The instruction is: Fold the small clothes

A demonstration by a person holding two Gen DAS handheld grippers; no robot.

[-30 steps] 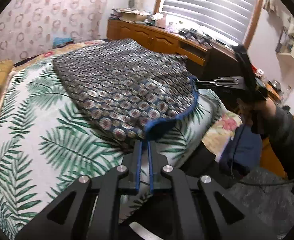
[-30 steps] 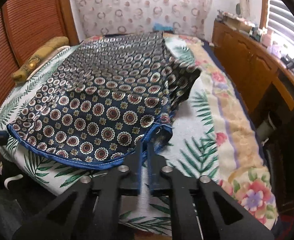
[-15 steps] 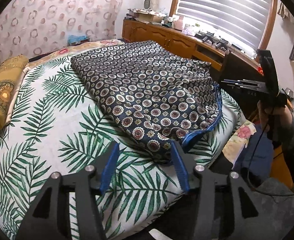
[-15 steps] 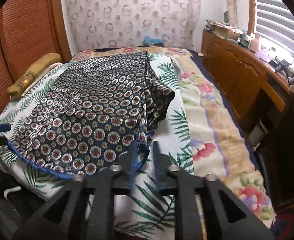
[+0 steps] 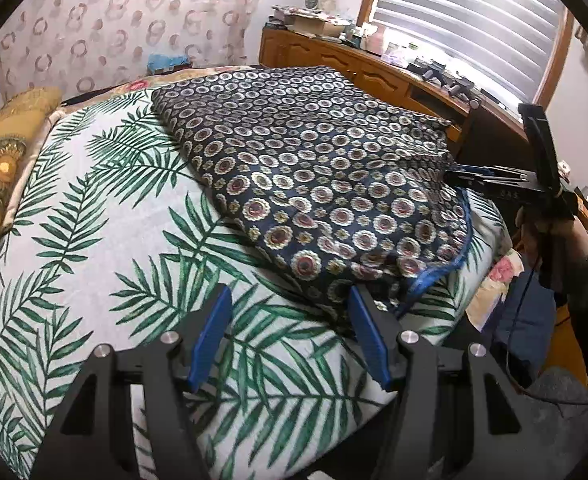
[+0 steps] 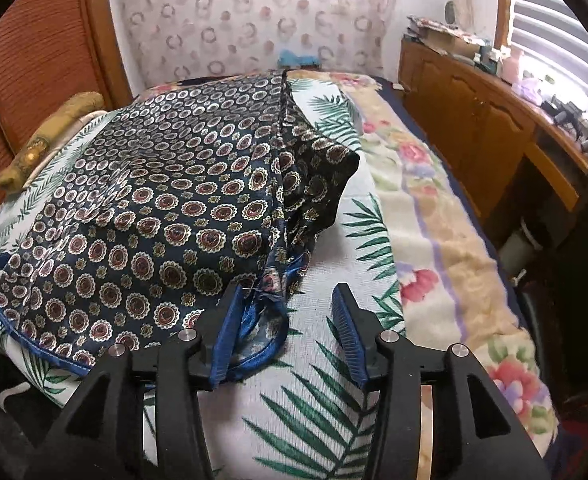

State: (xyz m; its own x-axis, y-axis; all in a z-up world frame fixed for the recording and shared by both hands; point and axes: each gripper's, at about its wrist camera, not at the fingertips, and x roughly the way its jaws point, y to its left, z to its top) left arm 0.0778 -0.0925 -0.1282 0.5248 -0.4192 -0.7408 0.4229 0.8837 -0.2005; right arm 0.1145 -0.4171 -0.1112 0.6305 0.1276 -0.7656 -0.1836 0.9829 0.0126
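Observation:
A dark blue garment (image 5: 313,168) with a round medallion print and blue piping lies spread on the palm-leaf bedspread (image 5: 94,240); it also shows in the right wrist view (image 6: 166,208). My left gripper (image 5: 290,312) is open and empty just before the garment's near corner. My right gripper (image 6: 290,312) is open, its left finger touching the loose blue-piped hem (image 6: 270,344). The right gripper also appears at the garment's far right corner in the left wrist view (image 5: 453,174).
A yellow patterned pillow (image 5: 2,168) lies at the bed's left edge. A wooden dresser (image 6: 485,128) with clutter runs under the window blinds on the right. A floral blanket (image 6: 433,220) covers the bed's right side. A wooden headboard (image 6: 34,68) stands at the left.
Both grippers were shut on the garment's hem corners and have opened and let go. The garment now lies flat on the bed. Both grippers have drawn back slightly.

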